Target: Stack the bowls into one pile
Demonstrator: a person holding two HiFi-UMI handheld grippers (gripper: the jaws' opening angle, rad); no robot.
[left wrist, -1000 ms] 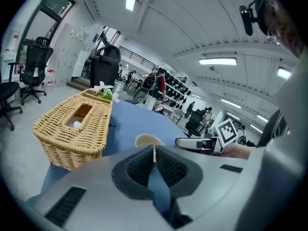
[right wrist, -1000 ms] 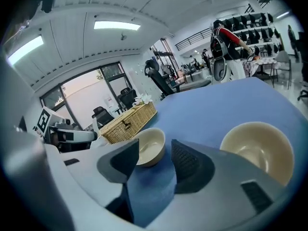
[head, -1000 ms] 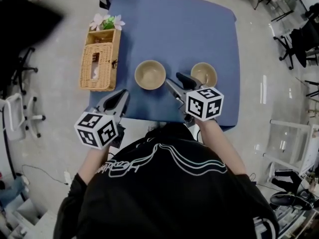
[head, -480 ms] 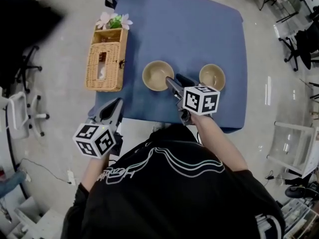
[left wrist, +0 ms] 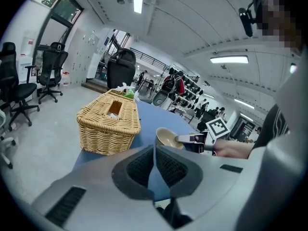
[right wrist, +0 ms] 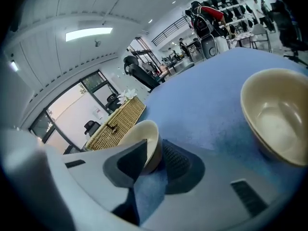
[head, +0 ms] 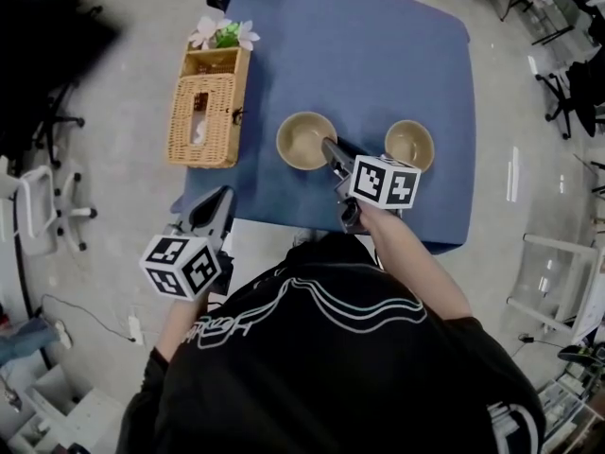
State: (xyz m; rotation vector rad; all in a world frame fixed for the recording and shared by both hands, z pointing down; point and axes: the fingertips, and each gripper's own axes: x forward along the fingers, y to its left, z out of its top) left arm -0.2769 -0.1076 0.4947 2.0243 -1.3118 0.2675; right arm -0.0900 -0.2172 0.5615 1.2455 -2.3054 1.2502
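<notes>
right gripper (right wrist: 153, 154): jaws just closing, pinches left bowl (right wrist: 146, 134) rim, clear only in its own view
left gripper (left wrist: 154, 160): pressed together, empty

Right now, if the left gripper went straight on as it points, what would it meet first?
Probably the blue table top near its front left corner; the left bowl sits farther on, slightly right. Depth unclear.

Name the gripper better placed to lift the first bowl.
The right gripper: its jaws have just been closing on the rim of the left bowl, now between them. The left gripper is shut, by the table corner.
</notes>
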